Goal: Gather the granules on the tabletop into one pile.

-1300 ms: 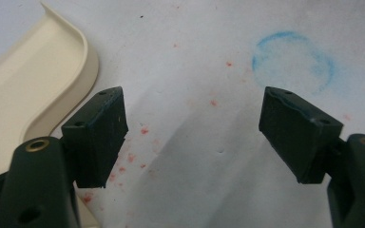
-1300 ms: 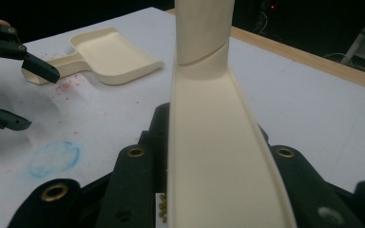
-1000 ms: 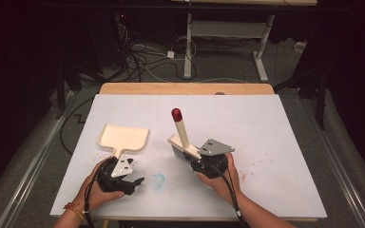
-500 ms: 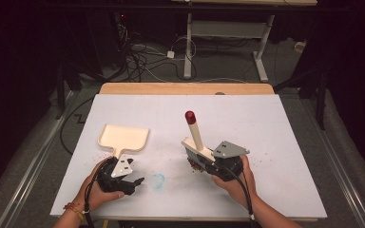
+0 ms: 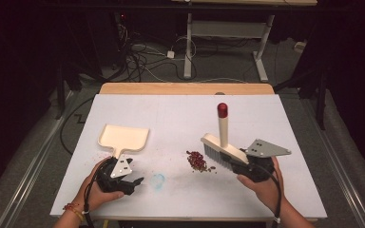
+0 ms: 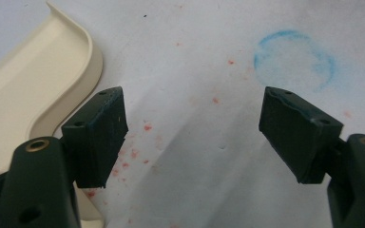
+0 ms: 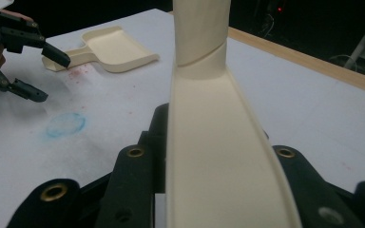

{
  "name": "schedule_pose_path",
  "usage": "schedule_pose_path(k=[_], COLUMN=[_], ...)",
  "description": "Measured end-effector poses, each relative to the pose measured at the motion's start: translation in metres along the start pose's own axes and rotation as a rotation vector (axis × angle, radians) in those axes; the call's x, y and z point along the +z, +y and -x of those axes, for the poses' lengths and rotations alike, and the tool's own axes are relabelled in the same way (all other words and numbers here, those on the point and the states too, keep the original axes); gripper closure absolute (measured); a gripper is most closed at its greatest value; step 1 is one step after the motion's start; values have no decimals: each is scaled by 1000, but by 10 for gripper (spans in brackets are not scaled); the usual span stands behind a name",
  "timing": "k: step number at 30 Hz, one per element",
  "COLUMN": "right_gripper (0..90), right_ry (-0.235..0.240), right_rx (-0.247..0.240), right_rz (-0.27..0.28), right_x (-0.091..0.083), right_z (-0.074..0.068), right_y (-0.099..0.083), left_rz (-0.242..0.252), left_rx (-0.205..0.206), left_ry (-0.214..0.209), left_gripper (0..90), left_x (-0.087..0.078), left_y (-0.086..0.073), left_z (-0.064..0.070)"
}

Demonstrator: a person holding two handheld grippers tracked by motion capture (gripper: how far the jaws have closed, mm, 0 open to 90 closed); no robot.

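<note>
A cream dustpan (image 5: 123, 137) lies flat at the table's left, its handle pointing toward the person. Just in front of that handle my left gripper (image 5: 129, 182) rests open on the table; in the left gripper view its jaws (image 6: 195, 128) are spread over bare white surface, with the dustpan (image 6: 33, 80) to their left. My right gripper (image 5: 236, 164) is shut on a cream hand brush (image 5: 223, 148), bristles down and its red-tipped handle standing up. The brush back (image 7: 214, 142) runs between the right gripper's jaws. A small pile of dark red bits (image 5: 197, 160) lies just left of the bristles.
A faint blue ring (image 5: 158, 180) is drawn on the white tabletop (image 5: 171, 118) between the hands, also seen as the blue ring (image 6: 294, 59) past the left jaws. Pink smears dot the surface near the dustpan. A wooden strip (image 5: 185, 88) edges the far side; cables and desk legs lie beyond.
My right gripper has carried the brush to the right, and the pile of red bits now lies uncovered left of the bristles. The left gripper and dustpan have stayed put.
</note>
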State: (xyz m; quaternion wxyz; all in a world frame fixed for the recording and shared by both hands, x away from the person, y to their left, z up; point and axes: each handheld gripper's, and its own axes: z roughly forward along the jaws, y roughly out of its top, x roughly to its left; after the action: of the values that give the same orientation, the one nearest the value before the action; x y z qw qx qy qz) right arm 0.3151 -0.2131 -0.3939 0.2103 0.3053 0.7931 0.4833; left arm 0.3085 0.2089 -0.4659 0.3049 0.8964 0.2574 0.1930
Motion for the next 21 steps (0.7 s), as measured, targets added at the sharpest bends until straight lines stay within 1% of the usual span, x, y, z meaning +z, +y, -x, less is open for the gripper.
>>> schedule_pose_path(k=[6,9,10,12,15,18,19,21], right_gripper=[676,676,676,676,675,671,668,665], right_ry=[18,36,42,66,114,172,184,192], right_rx=[48,70,83,96,138,190,209,238], right_rz=[-51,-80,-91,-119,-163,-215,-233,-258], right_x=[-30,-42,-46,-52,-58,-58,-57,-52], right_z=[20,25,26,30,36,44,47,55], right_y=[-15,-20,-22,-24,-26,-30,-32,-35], left_rz=[1,4,6,7,10,9,10,10], left_rx=[1,1,1,4,4,6,7,8], left_ry=[5,7,9,9,7,5,4,1], left_gripper=[234,234,234,234,234,234,234,234], left_x=[0,0,0,0,0,0,1,1], left_y=[1,2,2,3,4,5,5,5], left_z=[0,0,0,0,0,0,0,0])
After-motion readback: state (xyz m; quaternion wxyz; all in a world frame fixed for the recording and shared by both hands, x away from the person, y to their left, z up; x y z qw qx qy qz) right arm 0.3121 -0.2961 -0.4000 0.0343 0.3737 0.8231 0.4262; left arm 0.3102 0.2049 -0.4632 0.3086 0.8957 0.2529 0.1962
